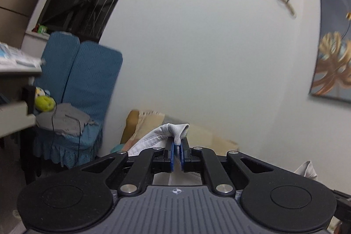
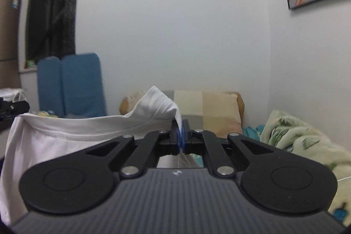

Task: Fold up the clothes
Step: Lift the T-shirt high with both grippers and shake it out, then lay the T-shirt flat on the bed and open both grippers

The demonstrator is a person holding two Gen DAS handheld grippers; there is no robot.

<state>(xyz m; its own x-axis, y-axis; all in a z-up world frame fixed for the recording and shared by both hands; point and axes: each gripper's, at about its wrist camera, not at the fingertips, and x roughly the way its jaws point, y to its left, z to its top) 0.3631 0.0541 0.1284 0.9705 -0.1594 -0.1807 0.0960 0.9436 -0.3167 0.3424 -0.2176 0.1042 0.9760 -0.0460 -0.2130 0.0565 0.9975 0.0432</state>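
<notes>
A white garment (image 2: 65, 131) hangs lifted in the air between my two grippers. My left gripper (image 1: 177, 145) is shut on its ribbed edge (image 1: 178, 131), which sticks up above the blue pads. My right gripper (image 2: 181, 131) is shut on a pointed corner of the white cloth (image 2: 166, 104). From there the cloth stretches to the left, where a hem seam runs across it and the fabric hangs down. The tip of the other gripper (image 2: 13, 108) shows at the far left of the right wrist view. A bit of the white cloth (image 1: 307, 170) also shows at the right of the left wrist view.
A blue covered chair (image 1: 87, 84) with grey clothes (image 1: 65, 121) and a yellow toy stands at the left. A beige pillow (image 2: 208, 109) lies against the white wall ahead. A floral blanket (image 2: 307, 139) lies at the right. A shelf edge (image 1: 17, 71) juts in at the left.
</notes>
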